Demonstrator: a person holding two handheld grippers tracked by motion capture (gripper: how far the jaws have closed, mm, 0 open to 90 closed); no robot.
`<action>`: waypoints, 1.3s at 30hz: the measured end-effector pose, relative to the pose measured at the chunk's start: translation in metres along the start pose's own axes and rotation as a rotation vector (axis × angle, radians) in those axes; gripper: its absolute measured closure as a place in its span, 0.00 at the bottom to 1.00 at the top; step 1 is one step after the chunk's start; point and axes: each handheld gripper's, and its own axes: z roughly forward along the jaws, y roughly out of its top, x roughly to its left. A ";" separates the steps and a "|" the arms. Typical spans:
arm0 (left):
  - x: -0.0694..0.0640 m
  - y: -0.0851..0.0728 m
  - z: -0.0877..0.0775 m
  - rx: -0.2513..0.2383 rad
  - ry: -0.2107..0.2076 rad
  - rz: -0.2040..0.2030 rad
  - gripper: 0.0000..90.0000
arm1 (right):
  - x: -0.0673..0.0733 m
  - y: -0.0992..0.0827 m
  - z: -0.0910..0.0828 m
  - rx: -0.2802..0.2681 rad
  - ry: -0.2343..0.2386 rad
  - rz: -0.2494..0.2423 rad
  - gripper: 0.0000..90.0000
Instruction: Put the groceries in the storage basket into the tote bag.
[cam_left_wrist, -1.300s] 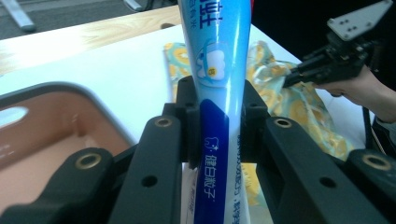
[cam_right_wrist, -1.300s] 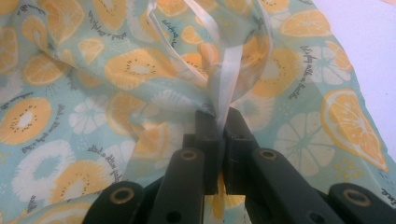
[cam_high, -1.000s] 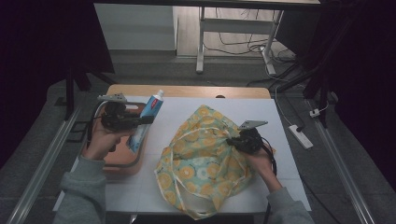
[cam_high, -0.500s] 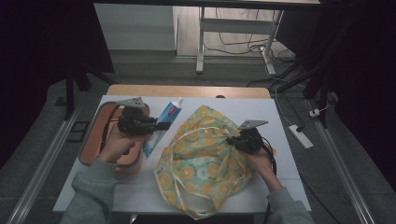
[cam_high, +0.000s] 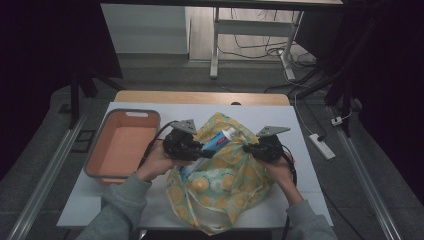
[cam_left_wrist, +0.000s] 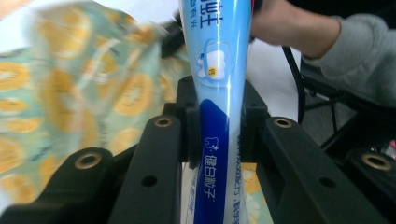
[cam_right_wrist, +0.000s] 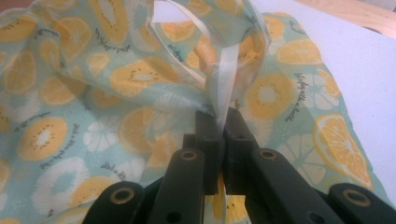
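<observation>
On the white bench (cam_high: 125, 210) from left to right: one orange basin (cam_high: 122, 145), one toothpaste tube (cam_high: 212, 145), one drawstring bag (cam_high: 225, 185), one power strip (cam_high: 321, 146) on the floor off the right edge.

The basin stands at the bench's left side with nothing in it. Just right of it, the left gripper (cam_high: 192, 148) has its jaws clamped on the toothpaste tube, which lies slantwise over the bag's left upper part, white cap end pointing up and to the right. In the left gripper view the tube (cam_left_wrist: 219, 93) rises between the two black jaws, pads pressed on both sides; it is light blue above and dark blue below, with a tooth picture and printed Chinese characters, white on the dark band, too partial to give a brand.

The bag is pale green with orange and kiwi slices and small script lettering too fine to read. The right gripper (cam_high: 248, 148) has its jaws closed on the bag's white ribbon (cam_right_wrist: 223, 93) at the mouth edge, lifting the fabric there.
</observation>
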 end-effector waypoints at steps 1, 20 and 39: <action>-0.003 0.000 0.011 0.028 -0.006 0.010 0.83 | 0.000 0.001 -0.001 -0.005 0.002 0.000 0.96; -0.001 -0.010 0.065 0.242 0.103 0.070 0.83 | -0.001 0.010 -0.025 -0.094 0.022 0.021 0.97; 0.002 -0.008 0.104 0.377 0.176 0.073 0.83 | 0.011 0.021 -0.034 -0.153 0.081 0.019 0.97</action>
